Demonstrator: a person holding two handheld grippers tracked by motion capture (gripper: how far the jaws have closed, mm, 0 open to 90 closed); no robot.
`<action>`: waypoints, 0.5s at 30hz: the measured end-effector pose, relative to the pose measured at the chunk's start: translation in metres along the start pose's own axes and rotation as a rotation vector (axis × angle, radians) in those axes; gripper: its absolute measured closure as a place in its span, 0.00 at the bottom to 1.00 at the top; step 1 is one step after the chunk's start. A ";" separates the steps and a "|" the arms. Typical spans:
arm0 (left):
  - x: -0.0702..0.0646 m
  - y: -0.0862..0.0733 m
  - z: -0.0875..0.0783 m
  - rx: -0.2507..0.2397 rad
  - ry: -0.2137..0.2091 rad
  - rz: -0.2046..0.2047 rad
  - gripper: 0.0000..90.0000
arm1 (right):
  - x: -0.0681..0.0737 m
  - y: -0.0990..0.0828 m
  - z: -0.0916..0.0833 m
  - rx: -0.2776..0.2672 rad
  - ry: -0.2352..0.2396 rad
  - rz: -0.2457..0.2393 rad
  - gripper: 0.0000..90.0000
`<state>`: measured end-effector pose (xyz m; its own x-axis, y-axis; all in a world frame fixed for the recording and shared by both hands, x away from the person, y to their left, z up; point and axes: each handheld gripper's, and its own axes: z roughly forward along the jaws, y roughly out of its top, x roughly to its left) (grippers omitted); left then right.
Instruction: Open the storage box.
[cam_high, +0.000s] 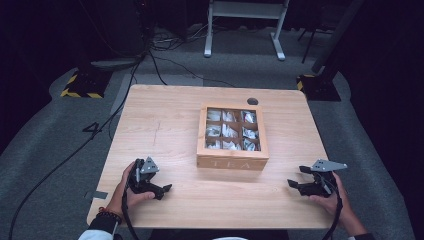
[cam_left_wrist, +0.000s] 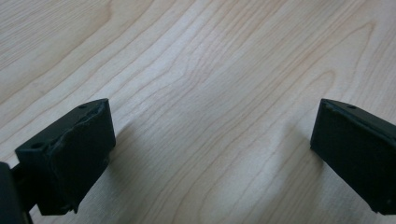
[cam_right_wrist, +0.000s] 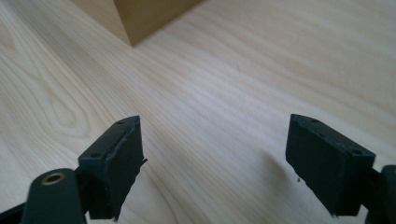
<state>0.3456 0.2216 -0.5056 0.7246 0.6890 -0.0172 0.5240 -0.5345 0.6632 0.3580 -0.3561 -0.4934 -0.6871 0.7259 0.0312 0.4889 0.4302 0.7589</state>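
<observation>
Your left tongs stand wide, jaws well apart over bare wood, holding nothing. Your right tongs are likewise wide and hold nothing; a corner of the box shows beyond them in the right gripper view. Both sit low at the near edge of the surface, one on each side, your hands gripping them. The box, marked TEA, stands between and beyond them, mid-surface, lid shut, white packets visible in its nine compartments.
</observation>
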 end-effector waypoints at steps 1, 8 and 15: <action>0.000 0.000 0.000 -0.001 0.000 0.000 0.00 | 0.002 0.008 -0.004 -0.036 -0.006 -0.014 0.23; 0.000 0.001 0.001 0.001 -0.005 -0.001 0.00 | 0.008 0.034 -0.003 -0.055 0.040 -0.062 0.28; 0.000 0.001 0.001 0.001 -0.005 -0.001 0.00 | 0.010 0.053 -0.001 -0.076 0.054 -0.090 0.29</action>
<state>0.3468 0.2210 -0.5056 0.7263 0.6870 -0.0214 0.5249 -0.5343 0.6625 0.3763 -0.3266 -0.4526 -0.7552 0.6554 -0.0058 0.3831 0.4486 0.8074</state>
